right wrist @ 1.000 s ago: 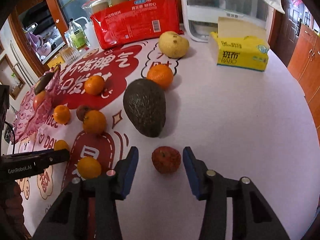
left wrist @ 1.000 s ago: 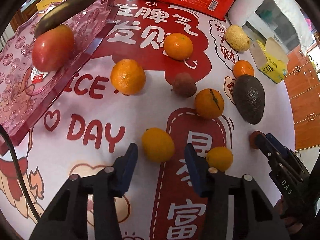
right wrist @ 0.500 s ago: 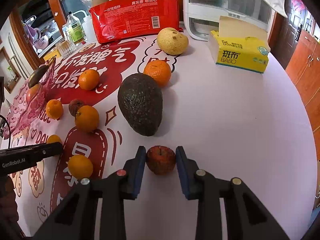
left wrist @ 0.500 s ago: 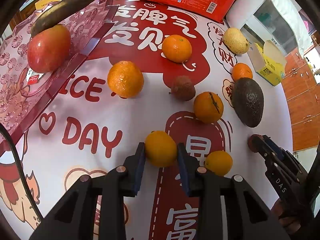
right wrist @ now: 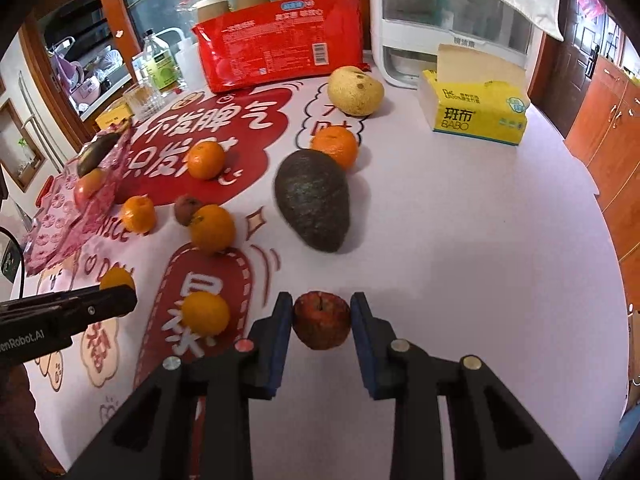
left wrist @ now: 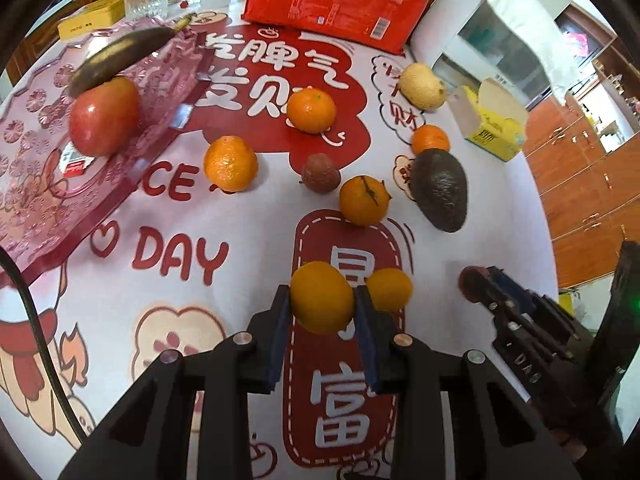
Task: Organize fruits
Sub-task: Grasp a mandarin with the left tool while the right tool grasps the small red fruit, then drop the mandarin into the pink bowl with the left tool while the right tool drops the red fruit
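Your left gripper point(left wrist: 322, 306) has its blue pads clamped on both sides of a yellow-orange citrus point(left wrist: 322, 303), and your right gripper point(right wrist: 322, 320) is closed the same way on a small wrinkled red apple point(right wrist: 322, 325). Just beside the left pads, to their right, sits a second yellow citrus point(left wrist: 389, 289), touching or nearly touching the held one; you cannot tell which. Ahead of the left tongs the printed tablecloth point(left wrist: 172, 216) lies bare up to the pink tray point(left wrist: 36, 200), which holds a red mango point(left wrist: 105, 117) and a dark banana point(left wrist: 120, 56). Farther ahead stand a cracked-peel orange point(left wrist: 364, 201), a brown wrinkled fruit point(left wrist: 321, 173), two more oranges and the avocado point(left wrist: 440, 190). From the right wrist, the avocado point(right wrist: 313, 200) lies straight ahead of the apple, with an orange point(right wrist: 335, 147) touching its far end, while plain table to the right runs to the rounded edge. Only this view shows the tissue box point(right wrist: 478, 114) face-on and the pear point(right wrist: 355, 90) beside the red package point(right wrist: 280, 50).
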The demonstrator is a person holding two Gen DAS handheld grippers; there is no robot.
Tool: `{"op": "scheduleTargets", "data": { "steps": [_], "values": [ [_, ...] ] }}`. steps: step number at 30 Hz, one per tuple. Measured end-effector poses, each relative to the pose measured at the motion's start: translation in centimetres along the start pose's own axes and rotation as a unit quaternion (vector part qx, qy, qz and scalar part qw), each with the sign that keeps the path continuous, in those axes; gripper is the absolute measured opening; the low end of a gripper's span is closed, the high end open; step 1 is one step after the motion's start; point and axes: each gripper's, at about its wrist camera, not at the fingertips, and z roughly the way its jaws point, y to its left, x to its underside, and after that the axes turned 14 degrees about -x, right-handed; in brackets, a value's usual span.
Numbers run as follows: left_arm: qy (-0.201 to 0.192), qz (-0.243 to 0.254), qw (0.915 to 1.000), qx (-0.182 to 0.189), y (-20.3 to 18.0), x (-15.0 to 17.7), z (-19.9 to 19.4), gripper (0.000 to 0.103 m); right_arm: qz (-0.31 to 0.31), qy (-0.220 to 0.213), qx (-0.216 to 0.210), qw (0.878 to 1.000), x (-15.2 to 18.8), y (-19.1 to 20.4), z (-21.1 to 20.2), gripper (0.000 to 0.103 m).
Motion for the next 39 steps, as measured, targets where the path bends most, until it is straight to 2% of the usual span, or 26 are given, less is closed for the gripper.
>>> {"op": "scheduleTargets", "data": {
  "steps": [8, 14, 18, 27, 31, 33, 39],
  "values": [
    [-0.026, -0.006, 0.9996, 0.011, 2.8, 1.4, -3.8, 0.029, -0.006, 0.018, -0.011, 1.000, 3.0, 4.4, -1.0, 0.030],
    [-0.021, -0.009, 0.9997, 0.004, 5.9, 2.9, -5.0, 0.029, -0.044, 0.055, -0.013, 0.997, 6.5, 9.1, -0.8, 0.030],
    [-0.021, -0.017, 0.9996, -0.003, 9.1, 3.7, -6.0, 0.029, -0.057, 0.062, -0.025, 0.996, 7.6, 11.9, -0.8, 0.030],
    [-0.033, -0.036, 0.9984, -0.026, 17.6, 3.3, -8.6, 0.029, -0.078, 0.043, -0.056, 0.994, 6.7, 18.8, 0.4, 0.030],
    [-0.045, -0.032, 0.9972, -0.050, 21.0, 2.4, -9.6, 0.029, -0.091, 0.033, -0.064, 0.993, 5.8, 22.2, 1.4, 0.030],
    [-0.047, -0.025, 0.9966, -0.063, 22.7, 1.7, -10.0, 0.029, -0.094, 0.022, -0.067, 0.993, 5.3, 23.6, 1.9, 0.030],
    [-0.060, -0.003, 0.9957, -0.070, 26.3, -0.7, -10.9, 0.029, -0.094, -0.022, -0.071, 0.993, 3.4, 27.5, 2.3, 0.030]
  ]
}}
